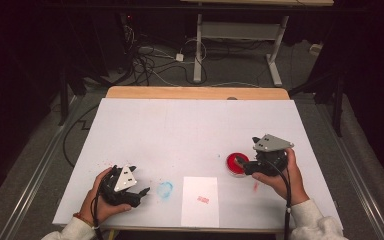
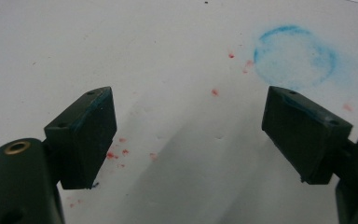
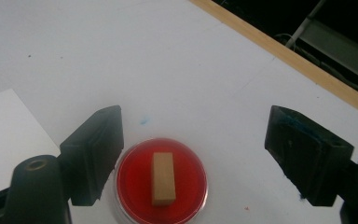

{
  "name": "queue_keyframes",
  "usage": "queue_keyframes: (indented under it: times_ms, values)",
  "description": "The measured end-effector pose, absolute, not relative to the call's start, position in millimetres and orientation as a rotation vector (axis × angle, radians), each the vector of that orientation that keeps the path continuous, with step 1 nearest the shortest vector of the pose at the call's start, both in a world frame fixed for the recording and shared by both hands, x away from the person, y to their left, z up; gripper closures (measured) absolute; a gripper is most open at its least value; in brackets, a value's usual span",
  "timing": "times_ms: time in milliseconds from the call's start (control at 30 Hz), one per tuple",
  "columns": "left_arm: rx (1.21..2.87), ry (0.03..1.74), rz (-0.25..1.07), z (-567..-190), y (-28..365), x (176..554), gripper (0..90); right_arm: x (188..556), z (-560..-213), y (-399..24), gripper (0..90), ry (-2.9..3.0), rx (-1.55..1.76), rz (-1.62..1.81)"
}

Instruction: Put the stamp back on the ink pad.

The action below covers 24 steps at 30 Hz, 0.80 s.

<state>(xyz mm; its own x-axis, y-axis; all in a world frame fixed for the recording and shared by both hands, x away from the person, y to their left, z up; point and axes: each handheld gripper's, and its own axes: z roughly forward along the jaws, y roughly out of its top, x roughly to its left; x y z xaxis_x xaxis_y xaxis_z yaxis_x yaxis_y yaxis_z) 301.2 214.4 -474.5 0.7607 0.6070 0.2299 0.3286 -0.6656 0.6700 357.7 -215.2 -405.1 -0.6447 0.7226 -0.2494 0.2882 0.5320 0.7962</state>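
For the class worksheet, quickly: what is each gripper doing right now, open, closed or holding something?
Left gripper: open, holding nothing, over the white table cover.
Right gripper: open, holding nothing; the wooden stamp stands free in the red ink pad below it.

**Dark room, cables at twelve o'clock**

You work at a white-topped table with a wooden far edge. Past it, at twelve o'clock, tangled cables cross grey floor beside a white desk frame; blackness surrounds.
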Motion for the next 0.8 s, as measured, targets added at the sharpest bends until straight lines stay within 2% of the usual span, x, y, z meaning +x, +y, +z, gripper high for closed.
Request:
queue_keyframes:
  times_ms: [233,800]
  values:
    - [2.338,0.695,0.59,-474.6,214.0,301.2,17.2,348.8,-397.4,-217.7,22.2,2.142,0.805,1.07]
    - [2.333,0.682,0.608,-473.8,214.5,301.5,17.2,326.0,-391.2,-220.7,19.0,2.064,0.767,1.081]
